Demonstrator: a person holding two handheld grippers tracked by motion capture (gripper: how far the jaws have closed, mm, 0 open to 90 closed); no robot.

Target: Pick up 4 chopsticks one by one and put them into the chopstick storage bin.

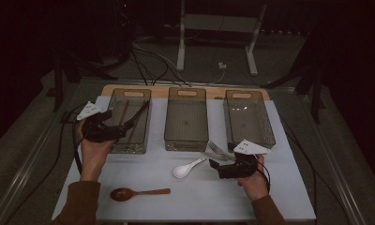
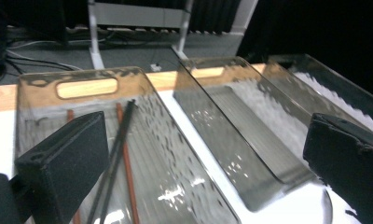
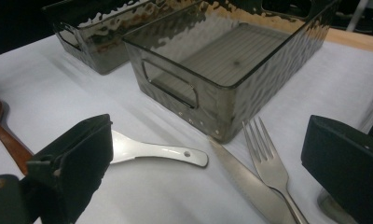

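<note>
Left gripper [image 1: 124, 127] hovers over the near end of the left bin [image 1: 115, 99], jaws spread wide, grasping nothing. Inside that bin lie chopsticks: a dark pair [image 2: 113, 158] crossing a reddish one [image 2: 127, 163], tips pointing toward the bin's far handle slot.

Right gripper [image 1: 213, 163] sits low, just in front of the middle bin [image 1: 169, 117], jaws released and wide apart, nothing between them. Fork [image 3: 268, 161] and knife [image 3: 250, 182] lie side by side on the white table [image 1: 190, 197], touching or nearly so, tips right at the middle bin's near corner, between the right jaws in the right gripper view. White spoon [image 1: 185, 168] lies just in front of the middle bin, left of the right gripper. Wooden spoon [image 1: 136, 192] sits farther in front of the middle bin, toward the left. Right bin [image 1: 270, 131] stands beside the middle bin
</note>
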